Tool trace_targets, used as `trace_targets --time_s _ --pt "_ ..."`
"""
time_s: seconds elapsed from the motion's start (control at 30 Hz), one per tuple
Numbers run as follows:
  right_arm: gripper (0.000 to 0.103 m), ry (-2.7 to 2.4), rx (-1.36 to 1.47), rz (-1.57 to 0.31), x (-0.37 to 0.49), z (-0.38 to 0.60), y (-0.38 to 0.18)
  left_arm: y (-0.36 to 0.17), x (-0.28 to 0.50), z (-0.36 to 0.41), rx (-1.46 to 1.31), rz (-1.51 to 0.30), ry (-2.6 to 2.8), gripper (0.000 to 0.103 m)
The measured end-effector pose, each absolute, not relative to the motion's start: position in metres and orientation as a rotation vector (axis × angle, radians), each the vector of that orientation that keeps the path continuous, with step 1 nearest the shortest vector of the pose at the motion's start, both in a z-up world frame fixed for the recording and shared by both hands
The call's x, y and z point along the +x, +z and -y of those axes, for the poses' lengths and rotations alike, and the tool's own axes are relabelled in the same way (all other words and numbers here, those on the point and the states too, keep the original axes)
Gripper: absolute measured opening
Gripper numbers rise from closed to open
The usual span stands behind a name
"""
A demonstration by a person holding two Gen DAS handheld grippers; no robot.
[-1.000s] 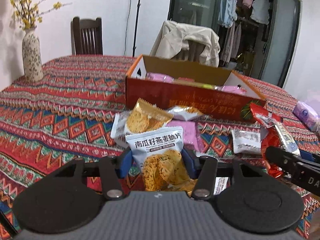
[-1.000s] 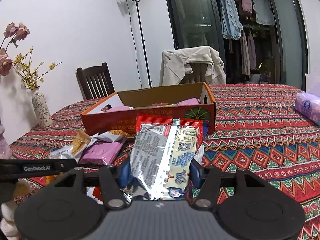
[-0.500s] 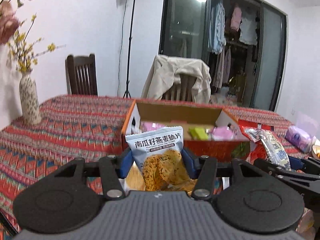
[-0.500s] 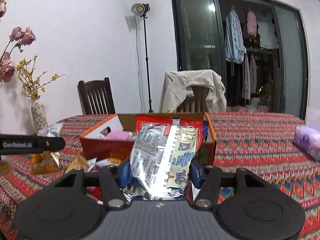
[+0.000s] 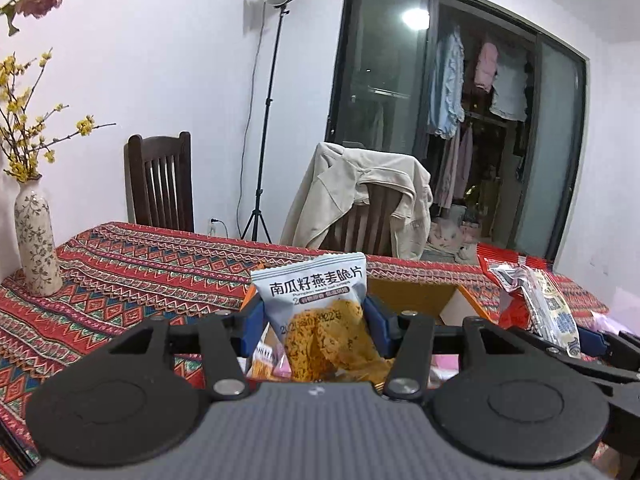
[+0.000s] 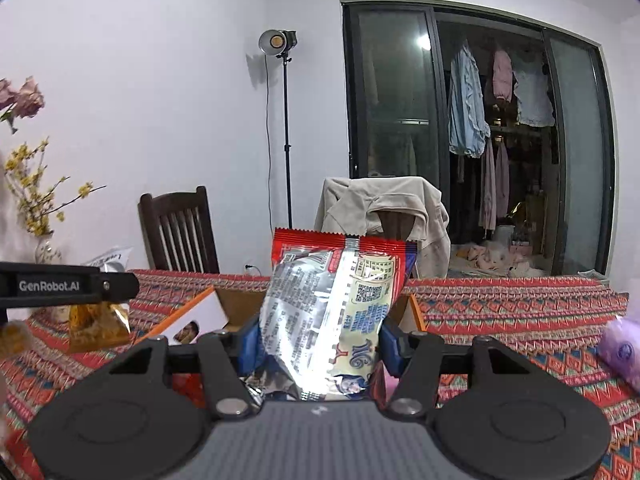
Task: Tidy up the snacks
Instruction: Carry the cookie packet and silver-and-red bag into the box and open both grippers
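My left gripper [image 5: 314,322] is shut on a pale blue packet of pumpkin-seed oat crisps [image 5: 320,312], held upright above the near edge of the open orange cardboard box [image 5: 412,298]. My right gripper [image 6: 318,340] is shut on a red and silver snack packet [image 6: 332,312], also raised in front of the box [image 6: 196,316]. The right gripper and its packet [image 5: 536,300] show at the right of the left wrist view. At the left of the right wrist view, the left gripper's side bar [image 6: 68,286] shows with the crisps packet [image 6: 98,320] under it. Pink packets [image 5: 444,362] lie inside the box.
The table wears a red patterned cloth [image 5: 132,276]. A flowered vase [image 5: 34,244] stands at the left edge. A dark wooden chair [image 5: 160,184] and a chair draped with a beige jacket [image 5: 368,196] stand behind. A purple tissue pack [image 6: 622,350] lies at the right. A light stand [image 5: 276,80] is by the wall.
Both grippers rose from the table with their packets and moved toward the box. The loose snacks on the cloth dropped out of view below.
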State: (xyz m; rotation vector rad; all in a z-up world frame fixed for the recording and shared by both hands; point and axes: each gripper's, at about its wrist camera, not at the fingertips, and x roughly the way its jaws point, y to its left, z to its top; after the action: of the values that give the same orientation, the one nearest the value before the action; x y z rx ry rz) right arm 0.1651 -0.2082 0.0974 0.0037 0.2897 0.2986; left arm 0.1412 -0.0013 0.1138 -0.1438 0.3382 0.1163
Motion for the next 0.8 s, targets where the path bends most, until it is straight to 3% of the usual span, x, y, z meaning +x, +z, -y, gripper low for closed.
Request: trace_targets --time_s 0.8 --pt "0.057 0.257 0.034 -0.384 0.291 0.189 0.055 0.062 0.262 -0.017 -0.157 -0.431 0.2 0.053"
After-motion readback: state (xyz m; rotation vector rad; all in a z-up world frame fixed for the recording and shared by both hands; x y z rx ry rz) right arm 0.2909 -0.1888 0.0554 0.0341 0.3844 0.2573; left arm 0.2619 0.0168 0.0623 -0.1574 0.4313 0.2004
